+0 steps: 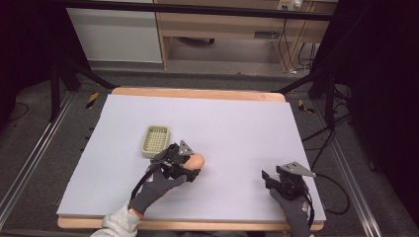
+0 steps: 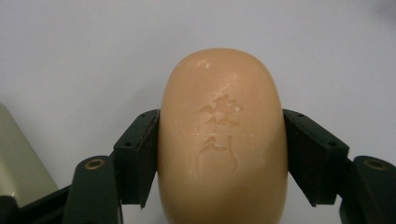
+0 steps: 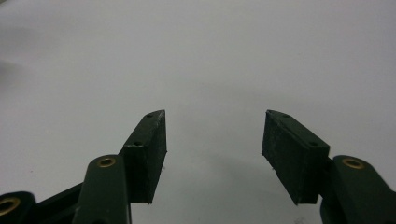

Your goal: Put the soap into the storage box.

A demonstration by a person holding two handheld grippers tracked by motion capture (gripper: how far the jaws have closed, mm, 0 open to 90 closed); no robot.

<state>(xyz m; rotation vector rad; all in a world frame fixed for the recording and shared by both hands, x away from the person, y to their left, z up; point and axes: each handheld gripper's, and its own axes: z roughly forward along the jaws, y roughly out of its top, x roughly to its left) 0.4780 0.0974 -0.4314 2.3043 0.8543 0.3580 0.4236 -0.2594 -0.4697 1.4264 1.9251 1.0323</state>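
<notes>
A peach-coloured oval bar of soap point(image 2: 222, 140) with a stamped mark sits between the black jaws of my left gripper point(image 2: 222, 156), which is shut on its two long sides. From above, the soap point(image 1: 197, 159) pokes out of that gripper point(image 1: 190, 165) near the middle of the table, just right of a pale green slotted soap dish point(image 1: 156, 139). A corner of the dish point(image 2: 18, 158) shows at the left edge of the left gripper view. My right gripper point(image 3: 214, 140) stands open over the bare sheet with nothing between its jaws; it is at the front right point(image 1: 269, 178).
A pale lilac sheet point(image 1: 237, 128) covers the wooden table point(image 1: 197, 92). Black frame legs and cables stand on the floor to both sides, and a wooden cabinet is beyond the far edge.
</notes>
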